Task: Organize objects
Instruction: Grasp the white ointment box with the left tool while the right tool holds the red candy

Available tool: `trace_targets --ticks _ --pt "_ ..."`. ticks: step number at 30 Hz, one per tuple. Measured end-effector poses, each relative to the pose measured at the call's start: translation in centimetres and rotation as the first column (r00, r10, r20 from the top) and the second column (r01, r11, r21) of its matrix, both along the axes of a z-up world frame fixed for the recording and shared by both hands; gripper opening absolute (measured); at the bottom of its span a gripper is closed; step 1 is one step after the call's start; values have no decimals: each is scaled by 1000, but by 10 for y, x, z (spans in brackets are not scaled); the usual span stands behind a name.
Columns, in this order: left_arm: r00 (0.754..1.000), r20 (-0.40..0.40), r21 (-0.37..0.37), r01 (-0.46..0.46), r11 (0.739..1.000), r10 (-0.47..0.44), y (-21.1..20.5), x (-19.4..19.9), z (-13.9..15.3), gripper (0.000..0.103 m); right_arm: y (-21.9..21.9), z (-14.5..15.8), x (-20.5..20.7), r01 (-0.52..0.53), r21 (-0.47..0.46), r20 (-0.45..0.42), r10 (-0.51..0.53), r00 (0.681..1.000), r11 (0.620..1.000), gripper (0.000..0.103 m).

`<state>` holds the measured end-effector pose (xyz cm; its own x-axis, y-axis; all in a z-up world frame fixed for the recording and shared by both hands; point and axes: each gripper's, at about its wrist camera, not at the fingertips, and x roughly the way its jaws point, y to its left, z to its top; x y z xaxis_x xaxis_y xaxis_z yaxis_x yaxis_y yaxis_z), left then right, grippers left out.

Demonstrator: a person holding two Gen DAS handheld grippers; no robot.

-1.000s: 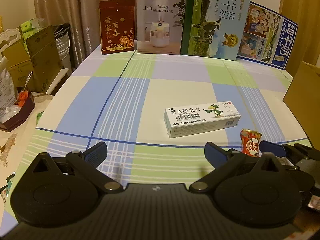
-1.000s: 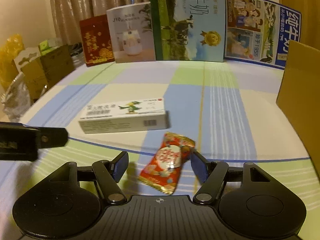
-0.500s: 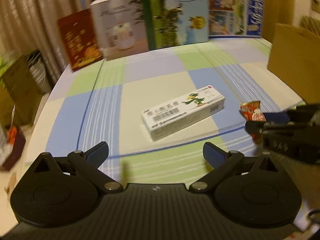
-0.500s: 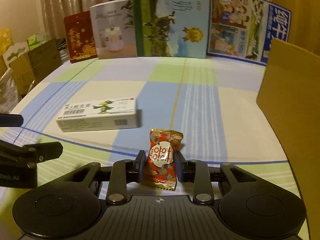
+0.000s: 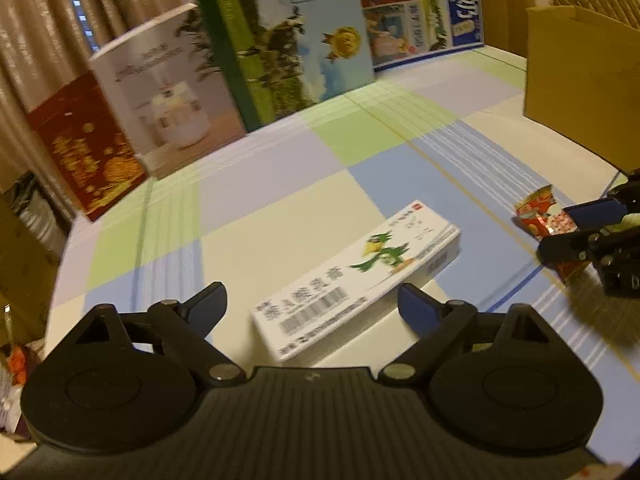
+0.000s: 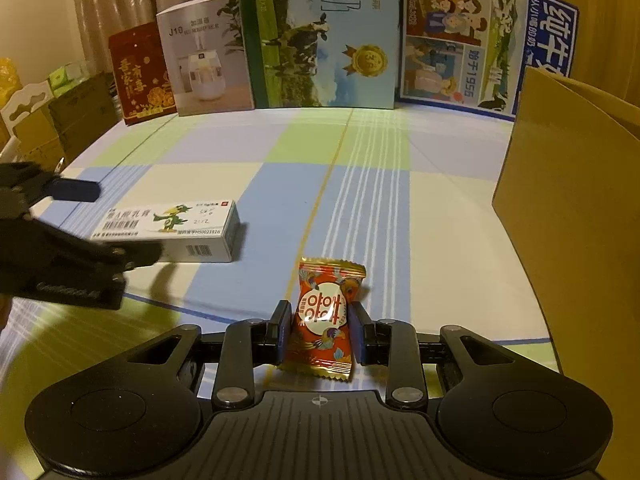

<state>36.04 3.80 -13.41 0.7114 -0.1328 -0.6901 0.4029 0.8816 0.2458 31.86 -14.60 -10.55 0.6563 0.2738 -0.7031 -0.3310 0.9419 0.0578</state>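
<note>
The red candy packet (image 6: pixel 325 316) is pinched between the two fingers of the right gripper (image 6: pixel 320 334), which are pressed against its sides; the packet is held upright, and whether its lower edge touches the checked tablecloth (image 6: pixel 360 184) cannot be told. In the left wrist view the same packet (image 5: pixel 542 218) is seen at the far right, clamped in that gripper.

The left gripper (image 5: pixel 310 304) is spread wide and nothing is held in it. Its fingers are placed on either side of the near end of the white medicine box (image 5: pixel 356 276), which lies flat on the tablecloth; no contact with the box is visible yet.

A brown cardboard box (image 6: pixel 572 208) stands at the right edge of the table, and it is judged to be the likely place for the objects, though this is not shown. Its inside is not visible, so what is already stored cannot be told.

So the task is judged to be at an early stage: one object is grasped but not yet put away, and the medicine box is only approached. Both are still to be carried to their place.
</note>
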Motion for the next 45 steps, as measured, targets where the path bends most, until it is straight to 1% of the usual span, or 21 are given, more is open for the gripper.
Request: trace_targets --ticks 3,4,6,8,9,11,12,16,19,22,25,27,28,29,30,32,35,39,40,42,45 --pt "997 -44 -9 56 998 -56 -9 7 -2 77 -1 0 0 -3 11 -2 3 1000 1000 28" --pt "995 -58 -4 80 997 -80 -13 7 -3 71 -1 0 0 -4 14 -5 4 1000 1000 28" --pt "992 -74 -2 101 995 -101 -18 6 -3 63 -2 -1 -1 -7 18 -8 8 1000 1000 28" --pt "989 -103 -14 104 994 -105 -22 2 -1 51 -3 -1 -2 -7 23 -13 7 1000 1000 28" --pt "987 -120 -22 102 995 -104 -24 0 0 48 -3 -1 -2 -5 26 -22 6 1000 1000 28" --pt "984 -151 -48 86 995 -92 -26 -7 2 36 -4 -1 -5 -5 35 -37 6 999 999 28" --pt "982 -169 -69 69 995 -80 -27 -11 3 34 -5 -2 -8 -8 34 -44 9 999 999 28" --pt "973 -229 -130 -13 991 -17 -28 -34 7 33 -9 0 -22 -27 35 -62 29 998 999 28" --pt "969 -245 -132 -61 989 27 -30 -59 10 33 -11 2 -40 -41 24 -65 42 997 999 28" --pt "972 -233 -131 -74 989 42 -33 -84 9 33 -14 0 -53 -49 7 -52 49 997 999 28" --pt "973 -219 -169 -118 979 80 -31 -94 6 34 -12 -2 -60 -67 -21 -18 67 998 998 28" --pt "974 -207 -159 -122 980 88 -33 -93 5 35 -12 -4 -62 -71 -19 -9 71 997 997 33" --pt "978 -187 -152 -118 981 89 -34 -92 6 36 -12 -4 -62 -65 -17 -6 65 998 998 34" --pt "981 -172 -154 -118 981 91 -34 -92 7 37 -12 -5 -62 -60 -17 -1 60 998 998 39" --pt "982 -164 -163 -123 979 96 -34 -91 8 37 -12 -6 -62 -53 -16 4 53 999 998 42" --pt "983 -151 -183 -130 974 103 -32 -89 9 37 -13 -7 -61 -36 -12 16 36 999 999 42" --pt "985 -138 -184 -127 975 103 -33 -86 8 37 -11 -8 -60 -26 -15 27 26 999 1000 42" --pt "985 -140 -187 -123 975 97 -35 -82 6 37 -8 -9 -61 -20 -34 38 22 999 999 41" --pt "985 -139 -183 -123 975 98 -36 -82 5 37 -6 -9 -62 -23 -43 42 25 999 999 39" --pt "986 -136 -173 -120 978 97 -36 -81 4 37 -3 -9 -64 -35 -50 47 38 998 998 30" --pt "985 -138 -170 -123 978 100 -37 -80 2 37 1 -10 -67 -44 -68 59 48 997 997 27"
